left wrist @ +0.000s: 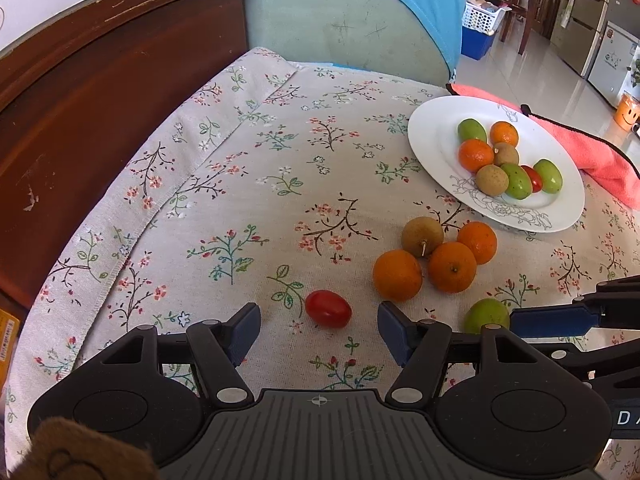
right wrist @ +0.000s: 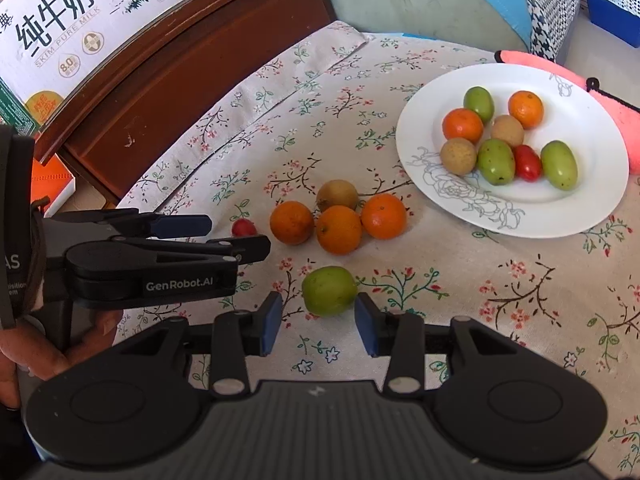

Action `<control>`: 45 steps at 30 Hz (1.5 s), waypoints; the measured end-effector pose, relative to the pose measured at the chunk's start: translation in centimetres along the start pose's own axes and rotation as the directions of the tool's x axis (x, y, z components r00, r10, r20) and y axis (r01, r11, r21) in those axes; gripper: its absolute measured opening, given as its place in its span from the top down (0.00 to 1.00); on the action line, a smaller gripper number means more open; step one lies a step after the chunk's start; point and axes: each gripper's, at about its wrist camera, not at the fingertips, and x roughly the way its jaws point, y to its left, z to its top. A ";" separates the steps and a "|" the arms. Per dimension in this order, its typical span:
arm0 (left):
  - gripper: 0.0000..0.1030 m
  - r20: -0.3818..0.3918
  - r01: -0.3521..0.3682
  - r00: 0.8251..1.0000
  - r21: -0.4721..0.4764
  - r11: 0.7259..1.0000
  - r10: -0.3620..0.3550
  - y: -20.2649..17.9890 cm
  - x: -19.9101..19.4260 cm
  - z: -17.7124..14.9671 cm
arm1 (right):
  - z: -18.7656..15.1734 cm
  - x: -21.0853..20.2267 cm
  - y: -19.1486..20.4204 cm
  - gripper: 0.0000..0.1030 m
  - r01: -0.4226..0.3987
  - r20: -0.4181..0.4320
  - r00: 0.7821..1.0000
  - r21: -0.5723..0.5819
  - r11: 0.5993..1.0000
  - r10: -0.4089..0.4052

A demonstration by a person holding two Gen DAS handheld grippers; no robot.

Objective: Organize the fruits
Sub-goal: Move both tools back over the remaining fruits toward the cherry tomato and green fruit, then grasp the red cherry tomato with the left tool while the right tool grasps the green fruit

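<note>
Left wrist first: left gripper (left wrist: 319, 330) spread wide, small red oval tomato (left wrist: 328, 308) between the tips, untouched — could roll off if nudged. Right wrist: right gripper (right wrist: 319, 322) spread around round green fruit (right wrist: 329, 290), not pinching; white floral-rimmed plate (right wrist: 568, 216) well apart.

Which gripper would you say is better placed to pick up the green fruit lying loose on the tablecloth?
Right. The right gripper is open with the green fruit between its fingertips; the left gripper faces the cherry tomato.

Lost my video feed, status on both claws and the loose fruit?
Left claw open before red tomato. Right claw open around green fruit. Plate partly filled. Nothing blocking.
</note>
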 end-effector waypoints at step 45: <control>0.78 0.138 0.066 0.989 -0.059 0.996 -0.058 -1.5 -2.6 2.3 | 2.3 -2.4 -1.6 0.69 0.023 0.136 0.990 0.062 0.998 -0.032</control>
